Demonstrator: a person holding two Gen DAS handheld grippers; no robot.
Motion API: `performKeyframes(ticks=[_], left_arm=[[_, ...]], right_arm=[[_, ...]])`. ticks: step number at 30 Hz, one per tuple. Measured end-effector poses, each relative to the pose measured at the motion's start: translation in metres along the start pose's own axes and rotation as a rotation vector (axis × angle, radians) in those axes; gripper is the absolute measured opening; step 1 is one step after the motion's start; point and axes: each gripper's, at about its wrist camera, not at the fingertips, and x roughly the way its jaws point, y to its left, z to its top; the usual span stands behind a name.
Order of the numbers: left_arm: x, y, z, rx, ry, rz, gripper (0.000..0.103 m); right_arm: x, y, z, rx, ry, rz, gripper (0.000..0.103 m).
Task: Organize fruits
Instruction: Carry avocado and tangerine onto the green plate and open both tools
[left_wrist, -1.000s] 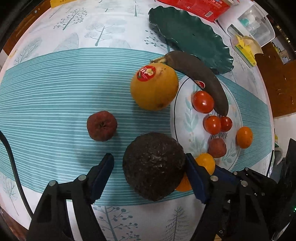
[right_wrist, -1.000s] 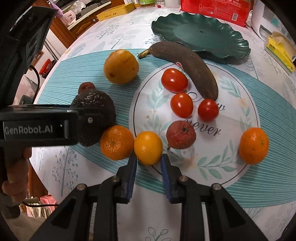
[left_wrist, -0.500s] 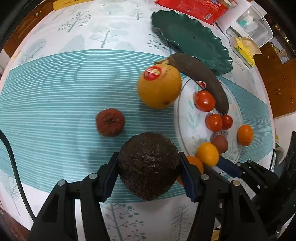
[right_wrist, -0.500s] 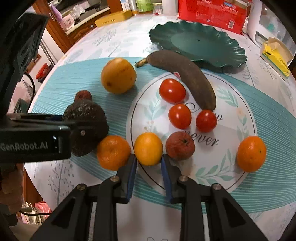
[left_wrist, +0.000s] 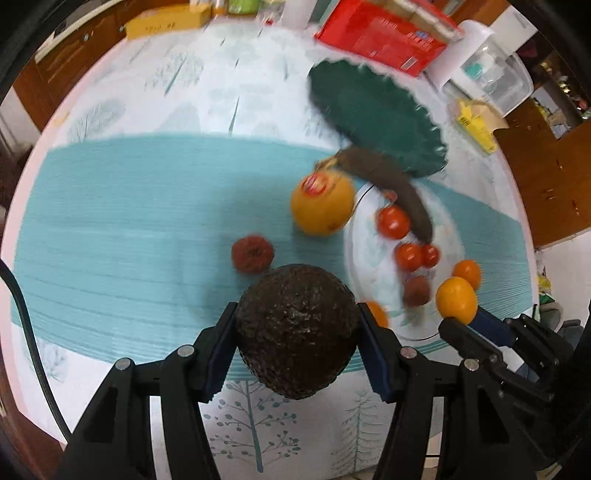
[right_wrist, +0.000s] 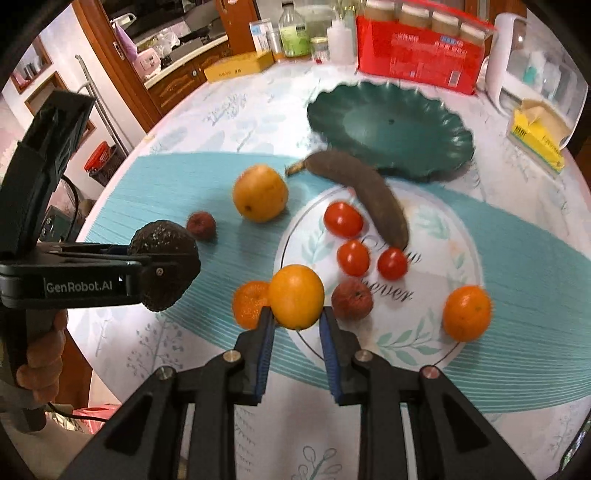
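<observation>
The counter (right_wrist: 192, 122), under a teal-and-white cloth, is filling both views. A dark green scalloped plate (right_wrist: 391, 129) is sitting in the upper right of the right wrist frame, with a browned banana (right_wrist: 369, 192) lying just below it. At lower centre of the left wrist frame, the left gripper (left_wrist: 295, 336) is pinching a dark avocado (left_wrist: 295, 332) between its fingers; it is probably hanging clear of the cloth, though blur is making that hard to judge. A large orange with a sticker (left_wrist: 321, 206) is resting above centre. The right gripper (right_wrist: 295, 321) is clamping a small orange (right_wrist: 295, 295) between its blue pads at lower centre, beside another small orange (right_wrist: 251, 302). Three tomatoes (right_wrist: 352, 256) are lying mid-frame.
</observation>
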Motion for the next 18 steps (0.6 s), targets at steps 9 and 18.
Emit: performKeyframes(ticks=[9, 18], left_arm=[[-0.077, -0.046, 0.062, 0.131, -0.169, -0.036, 0.059], [-0.112, -0.09, 0.143, 0.198, -0.306, -0.009, 0.059]], right_arm=[[-0.085, -0.025, 0.067, 0.053, -0.139, -0.042, 0.025], [-0.123, -0.063, 0.145, 0.064, -0.241, -0.152, 0.025]])
